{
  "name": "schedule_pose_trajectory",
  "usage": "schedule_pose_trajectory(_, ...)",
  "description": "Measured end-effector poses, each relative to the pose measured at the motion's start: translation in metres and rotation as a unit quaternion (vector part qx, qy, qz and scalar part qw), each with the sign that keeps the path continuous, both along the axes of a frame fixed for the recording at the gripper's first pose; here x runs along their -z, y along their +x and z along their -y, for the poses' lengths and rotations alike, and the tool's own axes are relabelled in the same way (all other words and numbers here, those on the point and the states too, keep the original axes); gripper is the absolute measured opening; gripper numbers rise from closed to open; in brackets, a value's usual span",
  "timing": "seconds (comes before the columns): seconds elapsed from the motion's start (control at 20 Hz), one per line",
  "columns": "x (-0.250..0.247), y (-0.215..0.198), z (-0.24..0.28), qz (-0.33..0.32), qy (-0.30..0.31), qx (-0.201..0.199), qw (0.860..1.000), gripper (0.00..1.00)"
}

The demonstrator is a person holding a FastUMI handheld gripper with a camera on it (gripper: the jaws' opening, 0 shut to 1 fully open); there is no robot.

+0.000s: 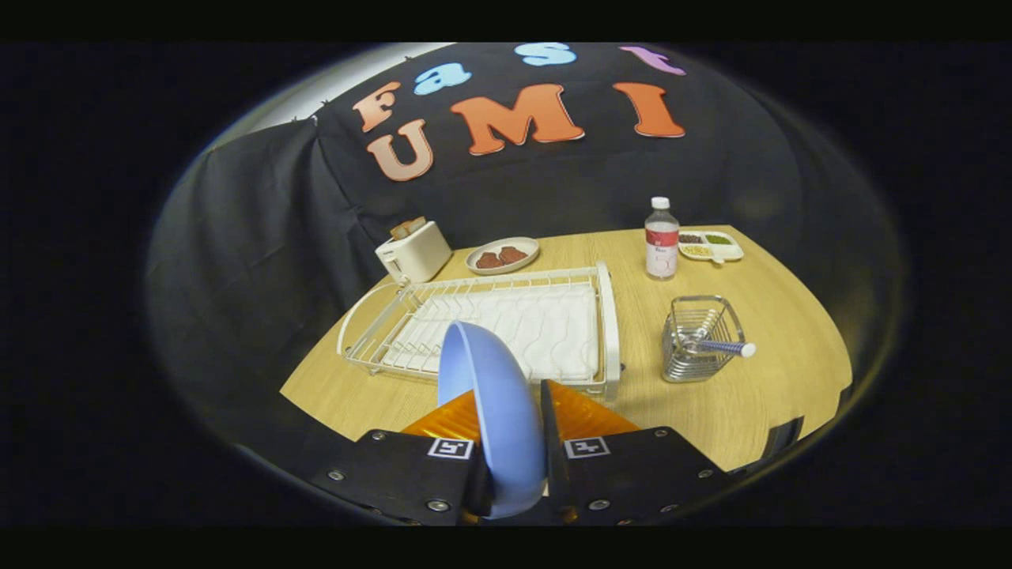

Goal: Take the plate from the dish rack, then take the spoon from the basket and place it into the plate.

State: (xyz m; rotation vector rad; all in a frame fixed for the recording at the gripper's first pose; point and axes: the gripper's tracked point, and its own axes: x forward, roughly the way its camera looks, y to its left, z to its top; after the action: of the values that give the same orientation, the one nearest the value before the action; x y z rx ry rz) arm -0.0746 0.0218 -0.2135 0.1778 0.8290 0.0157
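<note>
We cannot see the near rim of the blue plate [496, 411]: it drops out of sight between the fingers of the tool [514, 466], and the bodies of those fingers hide the bench [759, 411] just beneath them. The spoon [723, 346] shows only its handle, which sticks out over the right rim of the wire basket [700, 340]; its bowl is lost among the wires. What lies in the small sectioned tray [711, 246] at the far right is too small for us to name, and the brown pieces on the far plate [503, 254] are likewise hard to make out.

We count two plates, one spoon, one basket, one white dish rack [490, 324], one bottle [662, 239], one toaster [413, 251] and one tray.

The tool is pinching the blue plate, one finger pressed on each face, with the plate standing on edge and leaning slightly left. The plate is out of the rack, held just near of its front edge. The rack lies beyond the fingers, its slots bare. The basket with the spoon stands to the right of the rack and right of the tool, apart from both. The bottle stands beyond the basket, just left of the tray.
</note>
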Motion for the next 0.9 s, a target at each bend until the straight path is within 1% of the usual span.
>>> schedule_pose_trajectory(0.25, 0.044, -0.025, 0.005, -0.036, 0.055, 0.045, 0.997, 0.28)
schedule_pose_trajectory(0.35, 0.055, -0.029, 0.010, -0.039, 0.062, 0.057, 0.996, 0.28)
schedule_pose_trajectory(0.45, 0.060, -0.032, 0.007, -0.044, 0.090, 0.072, 0.992, 0.28)
schedule_pose_trajectory(0.6, 0.072, -0.034, 0.009, -0.046, 0.112, 0.087, 0.989, 0.27)
schedule_pose_trajectory(0.65, 0.077, -0.037, 0.011, -0.048, 0.109, 0.091, 0.989, 0.28)
schedule_pose_trajectory(0.75, 0.086, -0.041, 0.018, -0.052, 0.084, 0.097, 0.990, 0.31)
schedule_pose_trajectory(0.8, 0.090, -0.042, 0.018, -0.048, 0.073, 0.093, 0.992, 0.35)
schedule_pose_trajectory(0.9, 0.093, -0.043, 0.018, -0.043, 0.053, 0.088, 0.994, 0.39)
